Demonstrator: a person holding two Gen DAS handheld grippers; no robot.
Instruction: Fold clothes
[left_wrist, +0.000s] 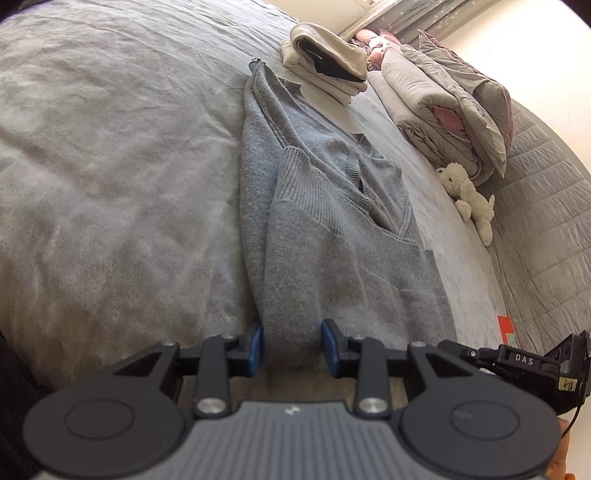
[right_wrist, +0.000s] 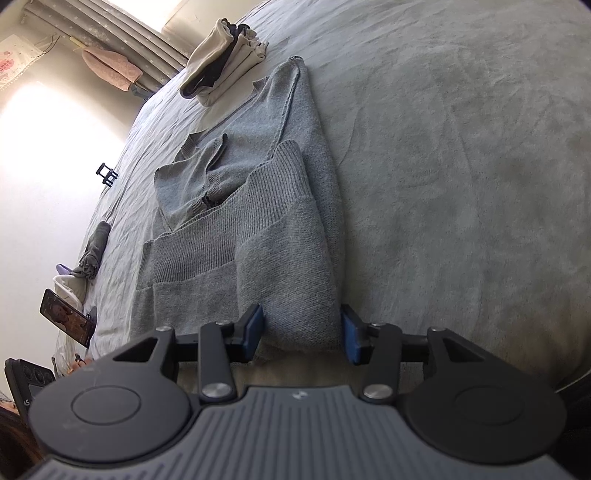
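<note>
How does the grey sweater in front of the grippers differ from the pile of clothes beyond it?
The grey sweater lies long and only partly folded, one sleeve across its body; the cream pile is compact and stacked in layers. The sweater is one grey knit; the pile mixes cream with something dark. The sweater's near end sits between both grippers' fingers; the pile is untouched. Both rest on the bed.

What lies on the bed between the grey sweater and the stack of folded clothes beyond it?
Nothing: the grey sweater runs right up to the folded stack, its far end seeming to touch it. Both wrist views show this.

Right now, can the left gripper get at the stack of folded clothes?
Probably not without moving: the left gripper sits at the sweater's near end, and the folded stack lies beyond its far end.
</note>
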